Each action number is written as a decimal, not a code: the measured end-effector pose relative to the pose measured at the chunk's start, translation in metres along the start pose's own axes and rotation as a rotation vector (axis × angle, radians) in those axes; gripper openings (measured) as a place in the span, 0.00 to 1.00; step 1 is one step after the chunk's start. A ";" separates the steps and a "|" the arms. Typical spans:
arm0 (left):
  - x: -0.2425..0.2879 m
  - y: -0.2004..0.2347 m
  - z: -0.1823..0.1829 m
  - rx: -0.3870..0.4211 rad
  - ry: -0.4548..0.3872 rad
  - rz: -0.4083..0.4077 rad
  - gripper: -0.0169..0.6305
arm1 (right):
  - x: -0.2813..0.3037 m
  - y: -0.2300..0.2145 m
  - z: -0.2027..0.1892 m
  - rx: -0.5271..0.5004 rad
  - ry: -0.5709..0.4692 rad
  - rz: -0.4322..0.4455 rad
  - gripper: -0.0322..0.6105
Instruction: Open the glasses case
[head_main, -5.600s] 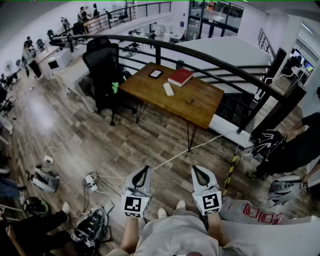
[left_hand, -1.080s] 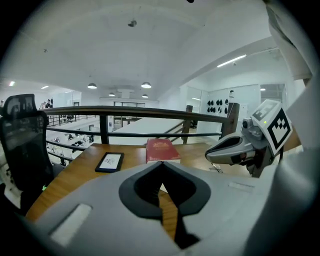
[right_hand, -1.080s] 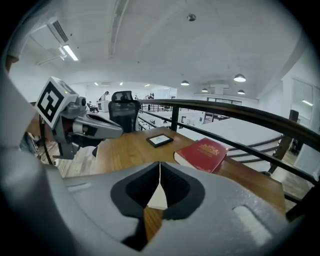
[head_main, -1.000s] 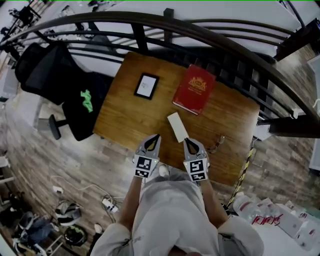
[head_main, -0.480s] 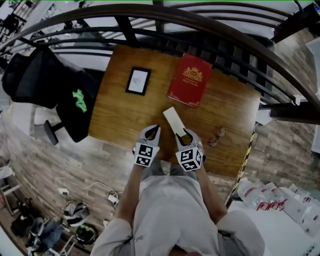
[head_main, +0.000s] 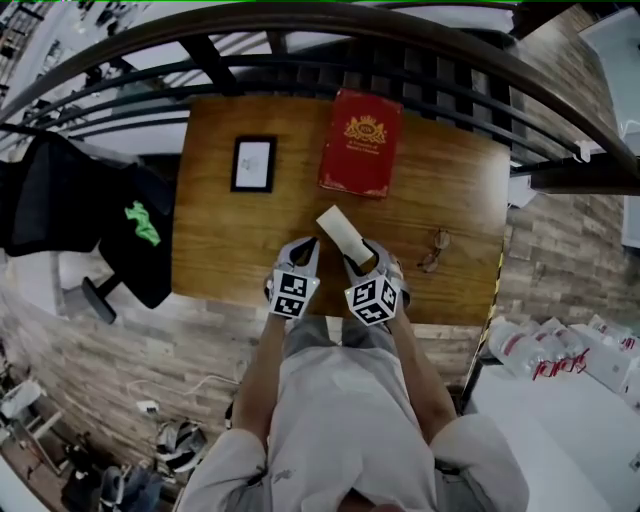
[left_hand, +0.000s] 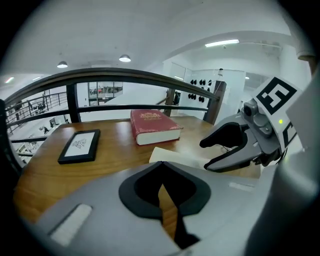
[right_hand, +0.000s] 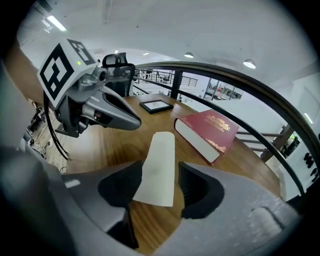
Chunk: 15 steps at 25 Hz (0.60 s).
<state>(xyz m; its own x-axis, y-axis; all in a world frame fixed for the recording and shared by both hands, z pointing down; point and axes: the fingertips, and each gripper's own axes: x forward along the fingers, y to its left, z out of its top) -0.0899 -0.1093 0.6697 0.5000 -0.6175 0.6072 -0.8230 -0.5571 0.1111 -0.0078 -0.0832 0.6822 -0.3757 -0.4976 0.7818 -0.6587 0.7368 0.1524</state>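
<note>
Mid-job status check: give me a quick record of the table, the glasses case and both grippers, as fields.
table: wooden
glasses case: white, looks closed, lying flat near the front edge
left gripper: fingers together, nothing between them, just left of the case
right gripper: fingers opening, case's near end between them, not clamped
red book: behind the case, apart from it
black frame: lying flat, left of the book
glasses: on the table, right of the case
</note>
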 end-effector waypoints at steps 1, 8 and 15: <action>0.003 0.001 -0.001 0.005 0.008 -0.005 0.06 | 0.003 0.001 -0.002 0.000 0.010 0.001 0.42; 0.016 0.006 -0.010 0.022 0.050 -0.041 0.06 | 0.016 0.008 -0.013 0.004 0.066 -0.005 0.48; 0.029 0.008 -0.014 0.039 0.079 -0.061 0.06 | 0.025 0.007 -0.016 0.004 0.098 -0.023 0.51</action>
<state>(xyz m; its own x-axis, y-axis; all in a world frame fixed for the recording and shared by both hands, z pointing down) -0.0857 -0.1234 0.6989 0.5252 -0.5368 0.6603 -0.7795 -0.6148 0.1202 -0.0113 -0.0832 0.7124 -0.2950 -0.4674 0.8334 -0.6692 0.7236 0.1689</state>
